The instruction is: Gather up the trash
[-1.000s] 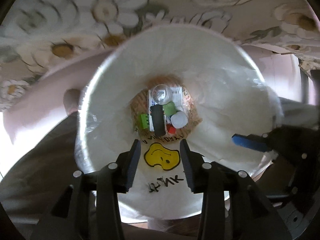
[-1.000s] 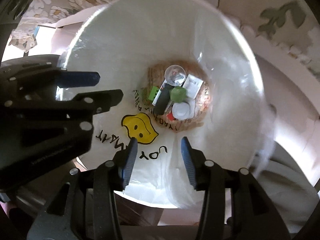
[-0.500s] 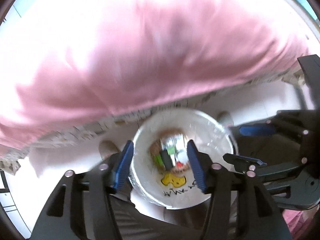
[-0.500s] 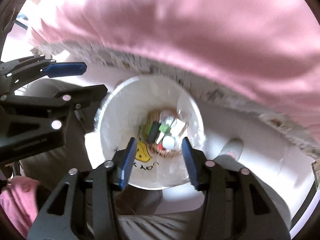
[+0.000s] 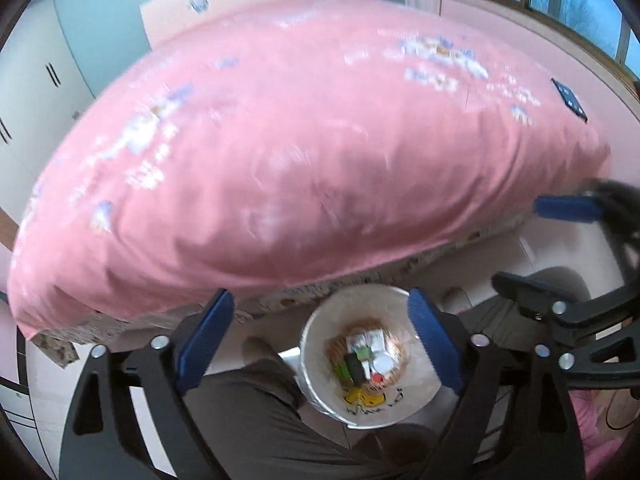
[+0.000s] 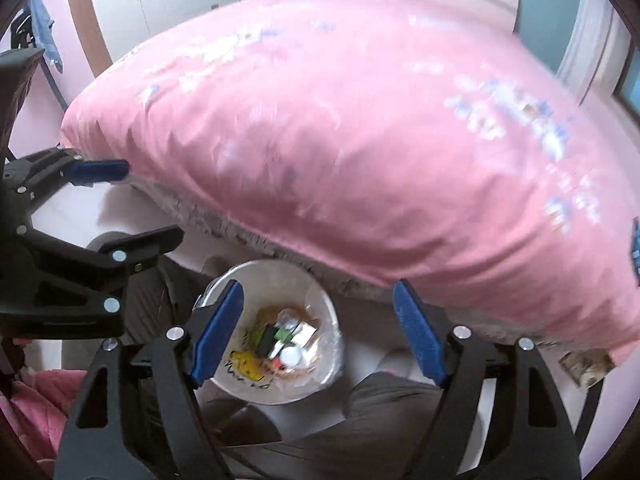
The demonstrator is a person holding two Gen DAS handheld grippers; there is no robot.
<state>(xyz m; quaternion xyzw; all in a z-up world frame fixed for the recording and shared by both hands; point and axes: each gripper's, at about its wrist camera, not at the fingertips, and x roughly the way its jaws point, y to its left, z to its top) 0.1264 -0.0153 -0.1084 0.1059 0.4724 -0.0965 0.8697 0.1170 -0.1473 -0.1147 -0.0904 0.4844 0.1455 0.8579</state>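
The trash bag [image 5: 370, 360] stands open on the floor, at the near edge of the pink bed [image 5: 304, 152], with wrappers, a white cap and a dark piece of collected trash [image 5: 366, 360] pooled at its bottom. It lies straight below both claws, seen between their fingers. The left claw [image 5: 320, 344] and the right claw [image 6: 316, 336] hang side by side well above it, jaws having just been opening, released, nothing between them. Neither is clearly nearer. Any further trash would likely lie away from the bag; none shows on the bed.
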